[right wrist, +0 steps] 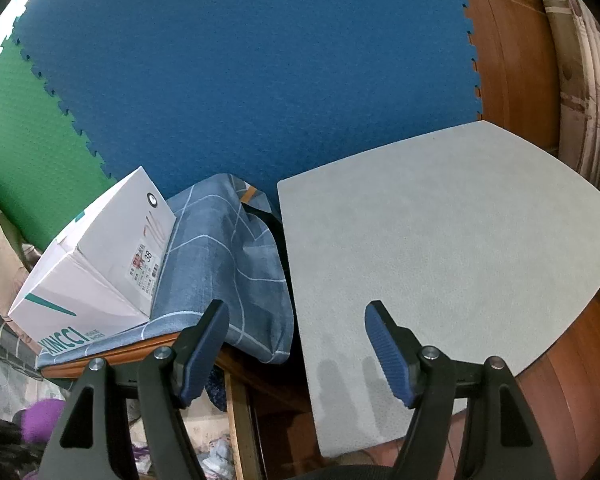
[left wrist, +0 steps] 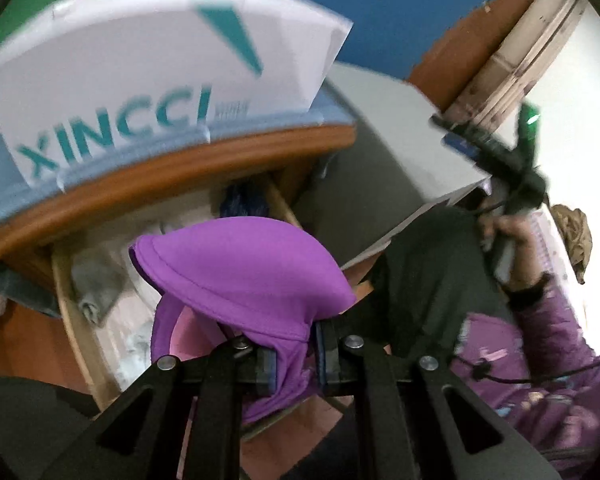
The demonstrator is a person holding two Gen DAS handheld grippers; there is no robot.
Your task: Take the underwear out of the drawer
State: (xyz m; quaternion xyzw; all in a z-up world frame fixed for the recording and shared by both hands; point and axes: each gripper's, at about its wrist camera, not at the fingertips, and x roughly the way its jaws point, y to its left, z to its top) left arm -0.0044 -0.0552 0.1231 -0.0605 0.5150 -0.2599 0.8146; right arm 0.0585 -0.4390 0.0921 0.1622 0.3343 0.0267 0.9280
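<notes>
Left wrist view: left gripper (left wrist: pixel 294 360), jaws closed tight on a fold of purple underwear (left wrist: pixel 244 276), a padded cup of the garment bulging up ahead of the fingers and lifted clear above the open wooden drawer (left wrist: pixel 66 300). Drawer contents below: pale and grey fabric items (left wrist: pixel 96 292), blurred and hard to identify, and a dark blue item (left wrist: pixel 242 200) toward the back. Above the drawer, the cabinet top with a blue checked cloth (left wrist: pixel 4 204) and a white shoe box (left wrist: pixel 148 80) lettered in teal. To the right, a grey-white panel (left wrist: pixel 400 152); beyond it, the person's hand (left wrist: pixel 512 236) in a purple sleeve holding the other gripper, motion-blurred. Right wrist view: right gripper (right wrist: pixel 296 344), fingers spread wide, nothing between the blue ribbed pads (right wrist: pixel 388 348), hovering over the near edge of the grey-white panel (right wrist: pixel 452 240). Left of it, the white shoe box (right wrist: pixel 100 260) resting on the blue checked cloth (right wrist: pixel 228 264), which drapes over the cabinet edge. Behind, a blue foam mat (right wrist: pixel 240 72) and a green foam mat (right wrist: pixel 28 148) on the wall. Bottom left, a sliver of the drawer interior, with the purple underwear (right wrist: pixel 40 420) partly visible.
</notes>
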